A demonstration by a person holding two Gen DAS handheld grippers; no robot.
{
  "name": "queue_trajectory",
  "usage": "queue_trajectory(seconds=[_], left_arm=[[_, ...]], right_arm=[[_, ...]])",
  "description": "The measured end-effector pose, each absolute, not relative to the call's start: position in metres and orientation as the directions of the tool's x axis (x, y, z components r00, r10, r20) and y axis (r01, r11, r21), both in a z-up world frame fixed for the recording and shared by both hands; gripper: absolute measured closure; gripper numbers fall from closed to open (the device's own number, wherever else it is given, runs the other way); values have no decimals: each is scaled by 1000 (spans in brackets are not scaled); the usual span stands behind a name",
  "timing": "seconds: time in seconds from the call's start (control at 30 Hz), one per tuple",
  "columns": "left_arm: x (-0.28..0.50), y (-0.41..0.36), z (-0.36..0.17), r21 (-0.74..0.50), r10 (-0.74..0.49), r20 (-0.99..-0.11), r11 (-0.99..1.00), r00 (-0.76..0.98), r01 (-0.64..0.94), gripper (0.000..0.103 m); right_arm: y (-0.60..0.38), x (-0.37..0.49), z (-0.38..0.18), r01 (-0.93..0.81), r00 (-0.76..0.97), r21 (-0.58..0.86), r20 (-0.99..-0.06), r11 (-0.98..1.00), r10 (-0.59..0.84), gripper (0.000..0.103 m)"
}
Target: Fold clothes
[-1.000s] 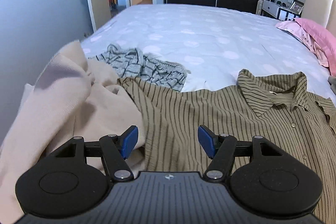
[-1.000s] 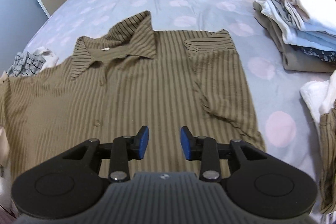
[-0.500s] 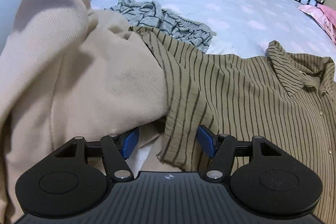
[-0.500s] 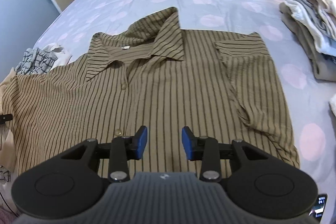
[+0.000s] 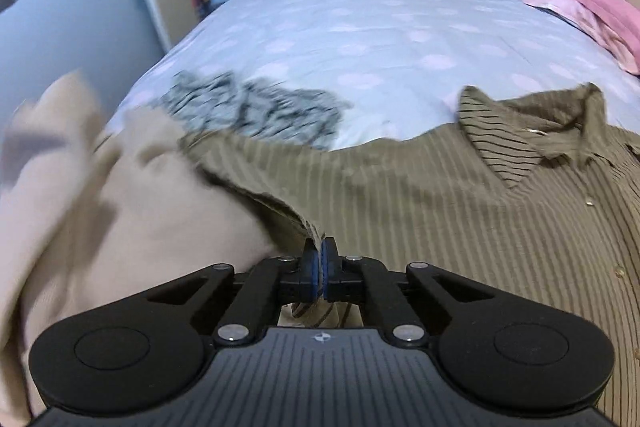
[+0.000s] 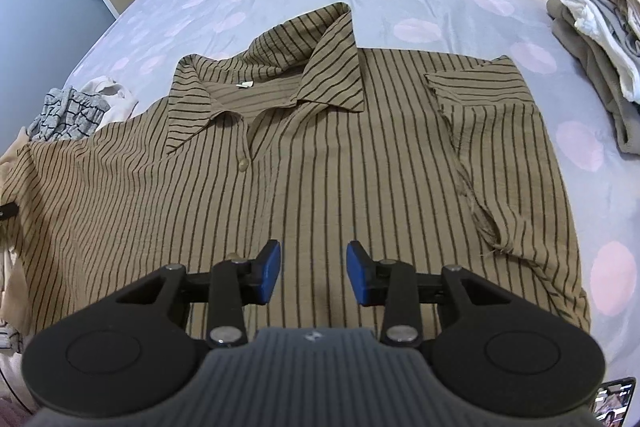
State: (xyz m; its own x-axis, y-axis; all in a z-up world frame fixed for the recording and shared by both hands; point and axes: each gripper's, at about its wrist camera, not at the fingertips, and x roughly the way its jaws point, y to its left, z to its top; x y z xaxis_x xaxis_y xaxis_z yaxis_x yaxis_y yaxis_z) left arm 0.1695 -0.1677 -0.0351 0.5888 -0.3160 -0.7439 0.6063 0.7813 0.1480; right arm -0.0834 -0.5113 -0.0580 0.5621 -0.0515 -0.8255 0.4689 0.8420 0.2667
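Note:
An olive shirt with dark stripes (image 6: 320,155) lies spread face up on the bed, collar toward the far side, its right sleeve folded inward. My left gripper (image 5: 319,261) is shut on the shirt's (image 5: 440,227) left edge, pinching a ridge of cloth that rises from its blue pads. In the right wrist view, my right gripper (image 6: 313,273) hovers over the shirt's lower middle with its jaws apart and nothing between them. A black tip of the left gripper shows at that view's left edge.
A beige garment (image 5: 100,227) is heaped left of the shirt, with a grey checked one (image 5: 256,111) behind it. Folded clothes (image 6: 596,39) are stacked at the right. Pink pillows (image 5: 600,15) lie far right. The spotted bedspread (image 5: 380,39) stretches beyond.
My left gripper moved down to the shirt's left edge and closed on it, lifting a fold. My right gripper slid left across the shirt, toward its middle, jaws unchanged.

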Motion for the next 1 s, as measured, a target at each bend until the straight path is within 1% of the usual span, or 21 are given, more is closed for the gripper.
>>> queue_trajectory(seconds=[0.17,0.27,0.3,0.33,0.37,0.4,0.43,0.47,0.5,0.53,0.63,0.77,0.87,1.0], left_arm=[[148,-214,-49,212,-364,-736,677,571,705,103],[129,-240,-73,260,-367,-769,568,523,781,102],[122,-248,-82,270,-365,-783,529,503,804,99],[116,-253,-88,275,-362,-798,494,482,825,90],[109,-258,-94,279,-358,-811,458,462,844,84],[103,-260,-98,285,-358,-818,428,451,858,76],[96,-260,-99,294,-362,-818,403,446,867,72],[90,-258,-99,302,-370,-816,382,443,874,70],[87,-256,-98,304,-377,-815,370,441,878,66],[84,-252,-96,301,-385,-812,369,439,879,63],[89,-238,-90,273,-401,-802,413,443,869,63],[110,-217,-79,260,-393,-773,518,497,815,63],[130,-206,-72,258,-365,-750,607,552,752,63],[162,-195,-71,249,-281,-748,721,601,647,58]], right_arm=[[-508,-79,-51,444,580,278,-814,852,-37,63],[-507,-77,-48,442,587,290,-809,849,-29,63],[-507,-76,-48,442,588,293,-809,848,-27,63],[-507,-75,-48,441,587,294,-809,848,-25,63],[-506,-74,-48,440,586,293,-810,849,-24,63],[-506,-73,-48,437,585,294,-810,850,-21,63],[-505,-72,-49,433,585,295,-811,852,-17,63],[-505,-72,-49,431,584,295,-812,853,-14,63],[-505,-72,-50,429,583,294,-813,854,-12,63],[-506,-72,-50,428,581,293,-814,855,-12,63],[-509,-72,-54,434,573,287,-820,854,-15,63],[-515,-71,-61,457,547,273,-836,846,-26,63],[-519,-69,-66,472,532,266,-846,841,-31,63],[-520,-68,-67,473,529,266,-848,840,-29,63]])
